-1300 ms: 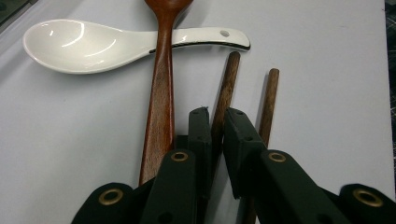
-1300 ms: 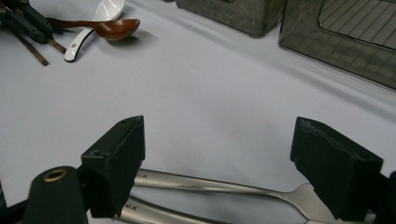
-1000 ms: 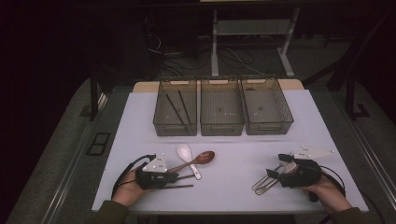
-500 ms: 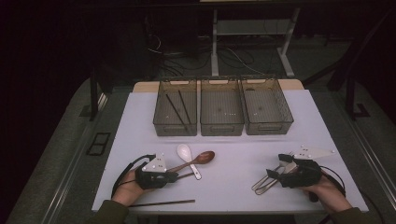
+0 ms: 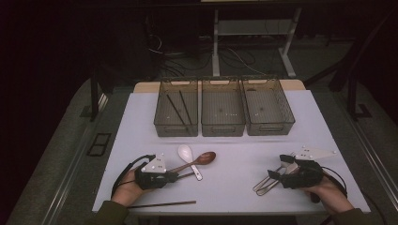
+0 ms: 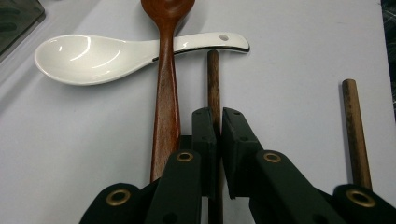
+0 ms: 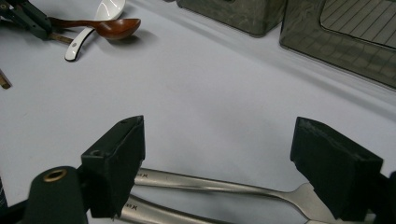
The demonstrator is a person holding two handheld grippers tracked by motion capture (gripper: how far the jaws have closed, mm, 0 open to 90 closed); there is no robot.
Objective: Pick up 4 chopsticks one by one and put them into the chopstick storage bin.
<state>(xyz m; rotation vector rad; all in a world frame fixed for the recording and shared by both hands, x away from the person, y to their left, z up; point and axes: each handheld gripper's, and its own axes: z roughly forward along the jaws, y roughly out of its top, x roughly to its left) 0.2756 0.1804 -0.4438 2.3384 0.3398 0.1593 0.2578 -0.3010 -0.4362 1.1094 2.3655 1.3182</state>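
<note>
the left gripper (image 5: 174, 177) is sitting at the near left of the table (image 5: 234, 154) and pinching a dark wooden chopstick (image 6: 214, 88), jaws pressed tight on it partway along, so the stick is running straight out from between them toward the white ceramic spoon (image 6: 116, 53). the tip of that chopstick is ending just short of the white spoon's handle. right beside the jaws on the left, the brown wooden spoon (image 6: 167, 88) is lying with its handle crossing over the white one. a second chopstick (image 5: 162, 204) is lying loose, nearer the table edge than the gripper and apart from it. over at the near right, the right gripper (image 5: 274, 174) is hovering with its jaws spread wide over two metal utensils (image 7: 224, 191), one of them a fork, not gripping them. three mesh bins (image 5: 223, 107) are lined up at the far side, the left one holding two more dark sticks (image 5: 178, 108).
</note>
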